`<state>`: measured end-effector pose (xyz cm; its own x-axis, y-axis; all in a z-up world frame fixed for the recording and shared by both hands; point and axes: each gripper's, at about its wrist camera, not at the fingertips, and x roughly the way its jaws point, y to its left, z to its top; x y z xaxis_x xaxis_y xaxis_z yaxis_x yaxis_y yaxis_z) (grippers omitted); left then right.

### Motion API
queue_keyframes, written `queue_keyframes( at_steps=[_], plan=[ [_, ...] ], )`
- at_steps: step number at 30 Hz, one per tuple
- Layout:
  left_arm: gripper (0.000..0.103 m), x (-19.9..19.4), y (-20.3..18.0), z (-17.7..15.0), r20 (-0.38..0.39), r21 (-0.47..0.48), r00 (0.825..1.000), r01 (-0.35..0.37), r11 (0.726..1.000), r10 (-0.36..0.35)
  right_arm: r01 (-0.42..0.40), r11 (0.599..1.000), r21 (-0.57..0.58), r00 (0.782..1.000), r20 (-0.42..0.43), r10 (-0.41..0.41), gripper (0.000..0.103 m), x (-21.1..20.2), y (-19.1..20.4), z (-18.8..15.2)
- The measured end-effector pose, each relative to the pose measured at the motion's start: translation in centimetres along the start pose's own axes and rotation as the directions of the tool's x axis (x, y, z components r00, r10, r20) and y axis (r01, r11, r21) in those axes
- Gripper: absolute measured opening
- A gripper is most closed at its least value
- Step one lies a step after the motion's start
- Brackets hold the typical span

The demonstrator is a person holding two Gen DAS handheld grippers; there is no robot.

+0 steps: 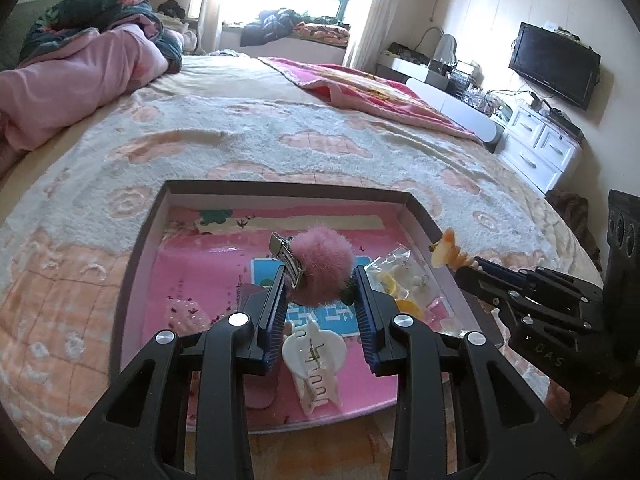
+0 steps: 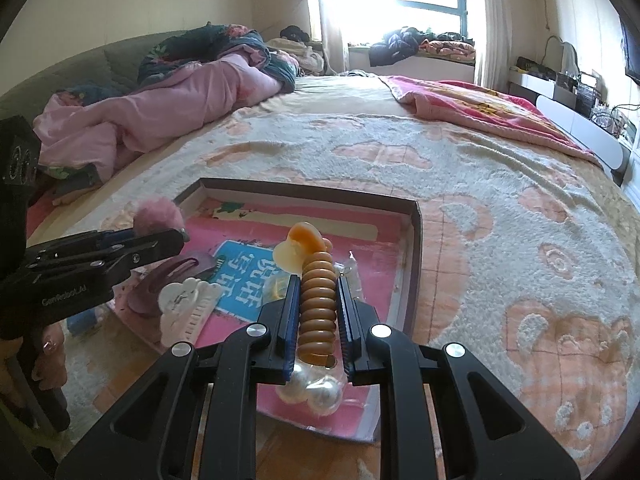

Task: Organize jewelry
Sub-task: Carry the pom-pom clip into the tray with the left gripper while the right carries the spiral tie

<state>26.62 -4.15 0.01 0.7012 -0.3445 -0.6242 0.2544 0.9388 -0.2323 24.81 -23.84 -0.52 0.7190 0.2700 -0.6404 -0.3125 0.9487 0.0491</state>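
A shallow box lid [image 1: 288,189] with a pink printed bottom lies on the bed. My left gripper [image 1: 320,276] is shut on a pink fluffy pom-pom hair clip [image 1: 320,264] with a metal clip, held over the box. Under it in the box lies a white claw clip [image 1: 314,360]. My right gripper [image 2: 318,286] is shut on an amber ribbed hair clip [image 2: 318,304] with an orange-and-cream tip, held above the box [image 2: 416,232]. Beneath it lie pearl beads [image 2: 320,394]. Small clear bags of earrings [image 1: 404,280] and a dark purple clip [image 2: 168,280] also rest in the box.
The box sits near the front edge of a bed with a cream and peach fleece cover [image 1: 280,128]. A pink quilt [image 1: 76,80] lies heaped at the back left, a pink blanket [image 1: 372,88] at the back right. A white dresser [image 1: 540,144] and a television [image 1: 554,64] stand right.
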Motion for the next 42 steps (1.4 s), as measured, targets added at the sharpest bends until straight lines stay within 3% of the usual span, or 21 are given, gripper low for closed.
queue_keyframes(
  at_steps=[20, 42],
  plan=[
    [0.024, 4.1, -0.5, 0.3, -0.084, 0.033, 0.996, 0.021, 0.999, -0.018, 0.020, 1.000, 0.014, 0.998, -0.062, -0.019, 0.017, 4.3, -1.7, 0.1],
    [0.026, 5.8, -0.8, -0.4, -0.144, 0.045, 0.989, 0.035, 0.998, -0.028, -0.012, 1.000, 0.023, 0.994, -0.105, 0.015, 0.018, 4.4, -1.3, -1.3]
  ],
)
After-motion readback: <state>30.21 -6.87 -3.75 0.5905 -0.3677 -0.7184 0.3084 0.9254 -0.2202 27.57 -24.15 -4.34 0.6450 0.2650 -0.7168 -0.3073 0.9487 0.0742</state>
